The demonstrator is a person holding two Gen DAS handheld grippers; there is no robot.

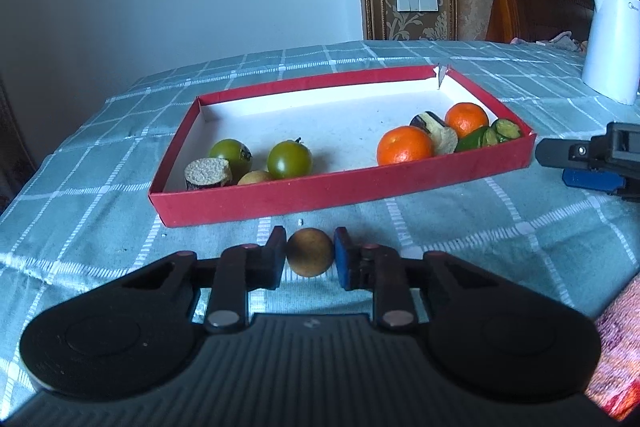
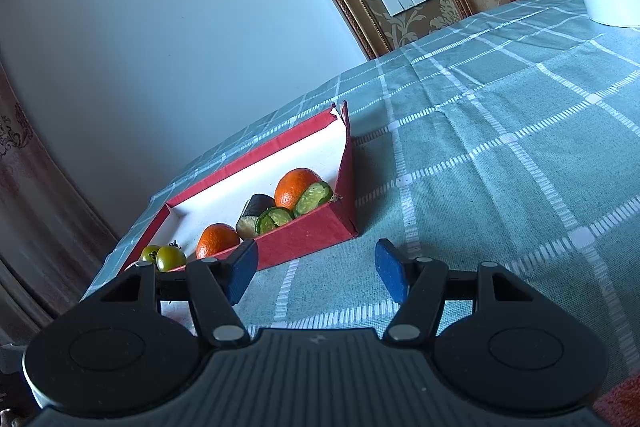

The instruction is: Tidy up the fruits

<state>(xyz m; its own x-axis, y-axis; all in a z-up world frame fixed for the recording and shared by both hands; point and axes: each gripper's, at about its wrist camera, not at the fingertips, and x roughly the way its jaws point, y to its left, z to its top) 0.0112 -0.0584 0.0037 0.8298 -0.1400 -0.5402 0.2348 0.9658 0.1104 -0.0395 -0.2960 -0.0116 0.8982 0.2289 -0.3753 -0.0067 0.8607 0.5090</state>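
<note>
- left gripper (image 1: 310,254) closed around a small round brown fruit (image 1: 309,252), pads touching both its sides, just above the green checked tablecloth (image 1: 460,227) in front of the red tray (image 1: 344,189).
- right gripper (image 2: 316,273) spread wide with nothing between its blue pads (image 2: 390,275), hovering over the cloth just beside the tray's near right corner.
- in the tray's left part: two green tomatoes (image 1: 289,159), a cut brown-rimmed chunk (image 1: 208,173) and a pale yellowish fruit (image 1: 254,177) against the front wall.
- in the tray's right part: two oranges (image 1: 405,145), a dark-skinned cut piece (image 1: 434,131) and sliced cucumber halves (image 1: 490,135), huddled close together.
- white kettle (image 1: 612,43) upright on the cloth, well apart from the tray to the right.
</note>
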